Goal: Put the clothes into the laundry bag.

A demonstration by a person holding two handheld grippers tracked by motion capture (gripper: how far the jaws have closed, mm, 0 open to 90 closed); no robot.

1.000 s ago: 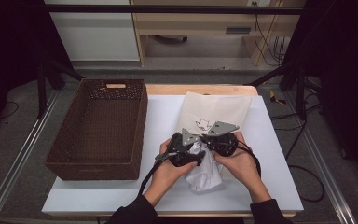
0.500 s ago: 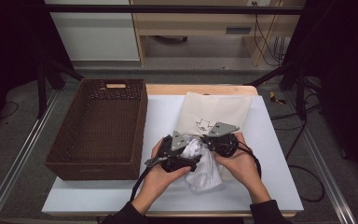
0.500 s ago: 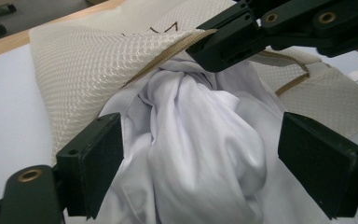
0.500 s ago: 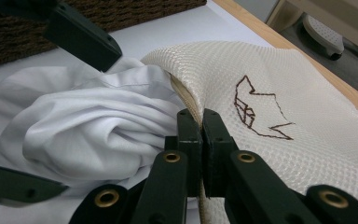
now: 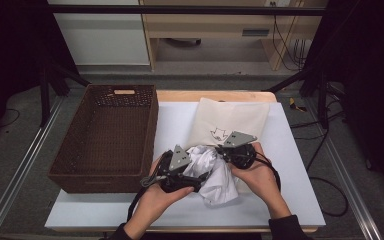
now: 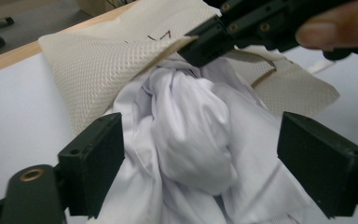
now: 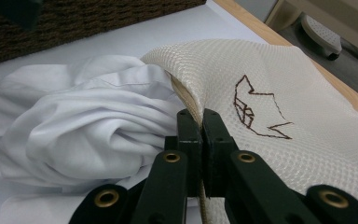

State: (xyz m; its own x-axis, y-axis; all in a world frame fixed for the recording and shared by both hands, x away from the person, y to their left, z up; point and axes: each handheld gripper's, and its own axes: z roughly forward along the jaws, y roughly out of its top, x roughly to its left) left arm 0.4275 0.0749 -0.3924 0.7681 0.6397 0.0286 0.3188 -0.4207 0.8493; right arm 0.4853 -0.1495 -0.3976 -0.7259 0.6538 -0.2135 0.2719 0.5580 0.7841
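Both grippers at bag [image 5: 230, 120]: right [image 7: 200, 154] pinches rim; left [image 6: 200, 168], shifted lower-left, gapes around shirt [image 6: 191, 135], ready to stuff.

This looks like a lab or test room, not a home. A white table [image 5: 290, 165] stands in the middle with metal rails [image 5: 15, 180] along its sides. Black stands [image 5: 55, 75] and dark curtains [image 5: 365, 75] are around it. The floor [image 5: 40, 130] is grey, and cables [image 5: 330, 195] run across it. Behind the table is a plain wooden desk [image 5: 220, 25] with more wires hanging by it. On the table sit a brown basket [image 5: 65, 170], a cream mesh bag [image 5: 240, 117] and a bunched white cloth [image 5: 220, 180], set out as if for a test.
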